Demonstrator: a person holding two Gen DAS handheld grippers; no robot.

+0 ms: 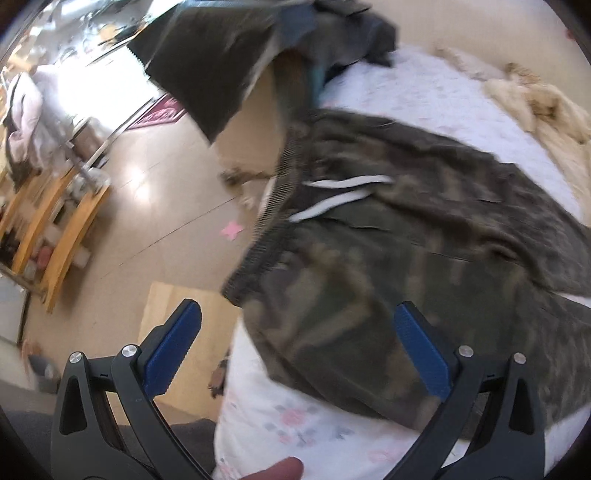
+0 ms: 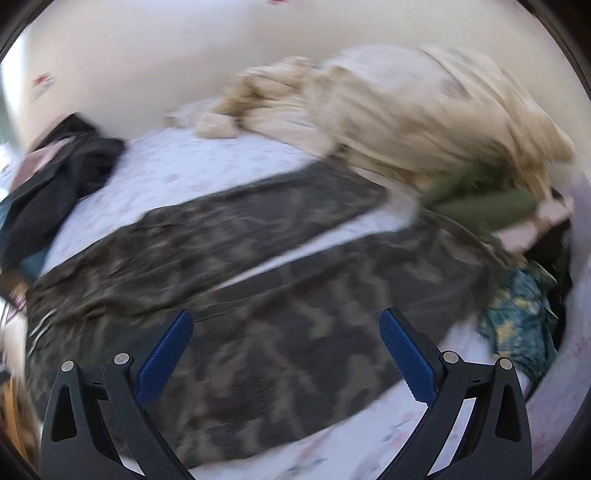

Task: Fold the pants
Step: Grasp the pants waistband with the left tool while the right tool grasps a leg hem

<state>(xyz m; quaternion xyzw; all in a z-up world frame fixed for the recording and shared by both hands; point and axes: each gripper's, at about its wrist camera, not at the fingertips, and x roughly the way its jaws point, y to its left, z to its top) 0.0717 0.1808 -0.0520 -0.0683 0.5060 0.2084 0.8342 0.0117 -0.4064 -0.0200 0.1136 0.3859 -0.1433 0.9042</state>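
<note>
Camouflage pants (image 1: pixel 388 258) lie spread flat on a white floral bed sheet (image 1: pixel 303 424), waistband with white drawstrings (image 1: pixel 332 195) toward the bed's left edge. In the right wrist view the pants (image 2: pixel 258 295) show both legs running to the upper right. My left gripper (image 1: pixel 295 347) is open and empty, hovering over the waist end near the bed edge. My right gripper (image 2: pixel 286 354) is open and empty, above the near leg. Both views are motion blurred.
A dark garment pile (image 1: pixel 332 33) lies at the far bed corner. A beige blanket (image 2: pixel 388 110) is bunched by the wall. A green garment (image 2: pixel 480 199) and a blue patterned cloth (image 2: pixel 517 317) lie at right. Left of the bed are floor and wooden shelves (image 1: pixel 55 221).
</note>
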